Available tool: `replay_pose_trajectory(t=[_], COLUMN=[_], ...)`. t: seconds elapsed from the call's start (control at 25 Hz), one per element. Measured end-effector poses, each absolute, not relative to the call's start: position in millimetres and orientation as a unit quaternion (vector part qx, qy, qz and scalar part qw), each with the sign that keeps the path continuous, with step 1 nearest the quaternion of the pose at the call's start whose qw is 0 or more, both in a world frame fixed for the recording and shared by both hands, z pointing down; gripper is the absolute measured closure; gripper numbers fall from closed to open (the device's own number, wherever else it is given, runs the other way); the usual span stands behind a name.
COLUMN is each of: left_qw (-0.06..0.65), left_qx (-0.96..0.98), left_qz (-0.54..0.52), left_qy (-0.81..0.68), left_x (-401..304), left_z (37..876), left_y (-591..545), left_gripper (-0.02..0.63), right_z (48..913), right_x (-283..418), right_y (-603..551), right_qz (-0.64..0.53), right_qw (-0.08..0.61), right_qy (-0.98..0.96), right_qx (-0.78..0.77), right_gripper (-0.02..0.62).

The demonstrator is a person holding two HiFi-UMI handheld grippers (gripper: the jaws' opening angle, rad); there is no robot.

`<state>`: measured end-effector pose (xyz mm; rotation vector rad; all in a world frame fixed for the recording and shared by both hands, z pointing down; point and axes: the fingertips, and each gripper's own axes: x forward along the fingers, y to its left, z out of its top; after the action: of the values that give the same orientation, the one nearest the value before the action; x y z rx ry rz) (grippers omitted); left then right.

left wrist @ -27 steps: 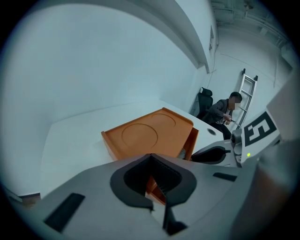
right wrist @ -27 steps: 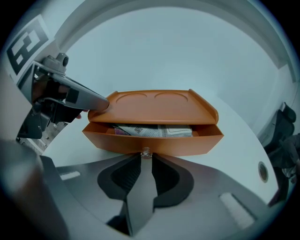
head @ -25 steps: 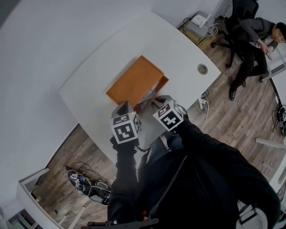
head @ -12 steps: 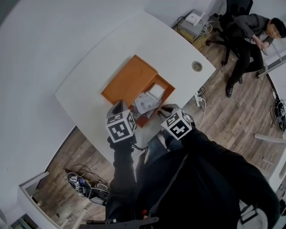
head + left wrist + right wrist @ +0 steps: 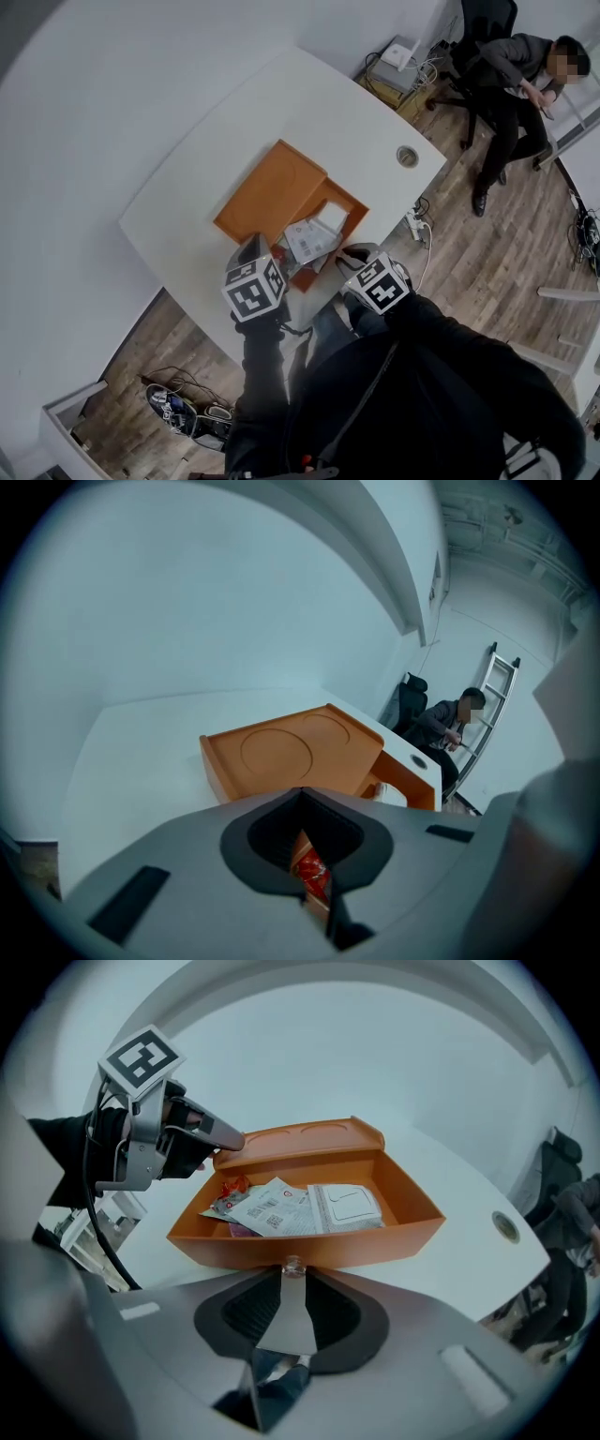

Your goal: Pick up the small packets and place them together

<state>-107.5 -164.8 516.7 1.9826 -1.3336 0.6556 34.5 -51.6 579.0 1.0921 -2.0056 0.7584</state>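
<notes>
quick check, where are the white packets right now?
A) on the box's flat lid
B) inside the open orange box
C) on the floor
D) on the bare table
B: the white packets lie within the walls of the orange box, beside a red packet.

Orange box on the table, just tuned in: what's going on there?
A person works two handheld grippers at the open orange box on the white table. The right gripper holds a silvery packet just short of the box's front wall; its jaws have just eased open slightly. The left gripper hovers over the corner where a red packet lies, jaws a little apart and empty. White packets lie piled inside.
</notes>
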Motion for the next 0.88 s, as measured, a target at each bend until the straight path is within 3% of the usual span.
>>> replay_pose_trajectory(t=[0.2,0.36,0.56,0.88], left_qw=[0.334,0.35,0.366,0.385], left_qx=[0.756,0.763,0.754,0.748], left_qz=[0.194,0.161,0.156,0.154], left_qy=[-0.527,-0.519,-0.523,-0.518], left_x=[-111,-104,-101,-98], left_z=[497,484,488,491], left_y=[-153,-136,-121,-111], left_gripper=[0.607,0.607,0.607,0.607], right_z=[562,517,502,546], right_x=[52,75,64,32], right_y=[-56,-83,-122,-127], right_qz=[0.325,0.279,0.166,0.108], right_qw=[0.318,0.313,0.401,0.546], right_qy=[-0.781,-0.796,-0.815,-0.802], right_qx=[0.427,0.438,0.383,0.218], right_gripper=[0.459,0.437,0.416,0.403])
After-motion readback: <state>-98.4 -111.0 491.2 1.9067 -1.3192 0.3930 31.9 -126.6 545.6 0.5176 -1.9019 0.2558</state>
